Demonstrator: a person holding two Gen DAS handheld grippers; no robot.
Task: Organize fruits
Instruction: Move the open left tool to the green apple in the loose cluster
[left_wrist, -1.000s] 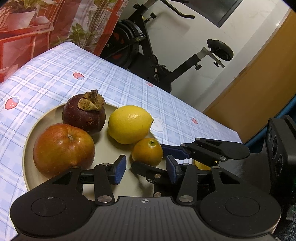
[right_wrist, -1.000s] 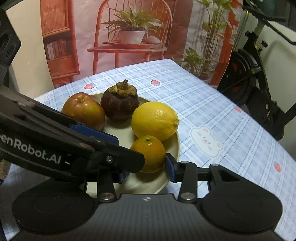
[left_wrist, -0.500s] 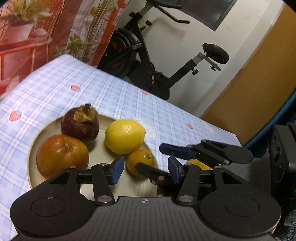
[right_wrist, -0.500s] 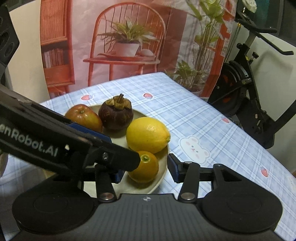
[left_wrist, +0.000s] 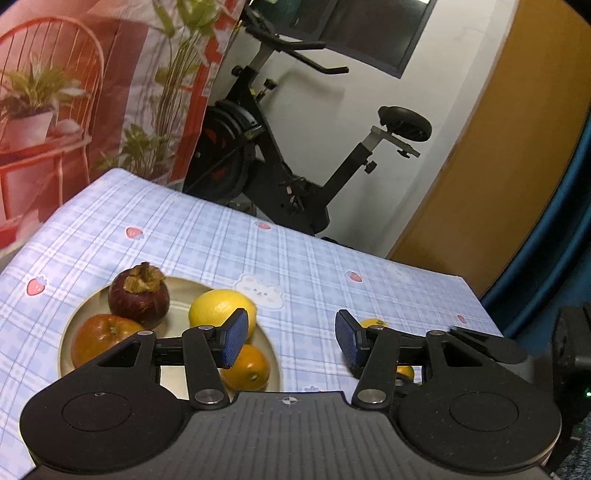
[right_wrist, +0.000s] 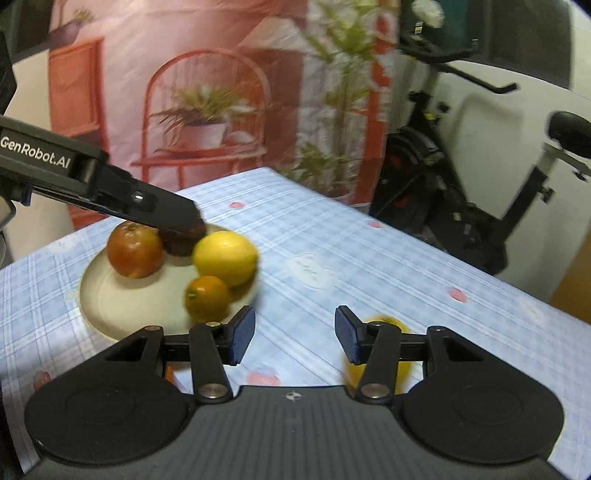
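Left wrist view: left tool (left_wrist: 288, 338) partly open, nothing between its pads; jaws have just been opening. Plate (left_wrist: 68, 343) lies ahead-left of it, carrying apple (left_wrist: 99, 339), mangosteen (left_wrist: 138, 295), lemon (left_wrist: 214, 308) and small orange (left_wrist: 247, 369). One yellow fruit (left_wrist: 373, 323) sits off the plate, low and to the right, mostly hidden behind the right finger.

Right wrist view (blurred): right tool (right_wrist: 294, 339) also partly open and empty, jaws just opened. Same loose yellow fruit (right_wrist: 388, 325) lies just right of its centre line, behind the right finger; long axis cannot be told. Judgement: right tool is nearer. Bare desk (right_wrist: 369, 266) ahead; desk edge close on the right.
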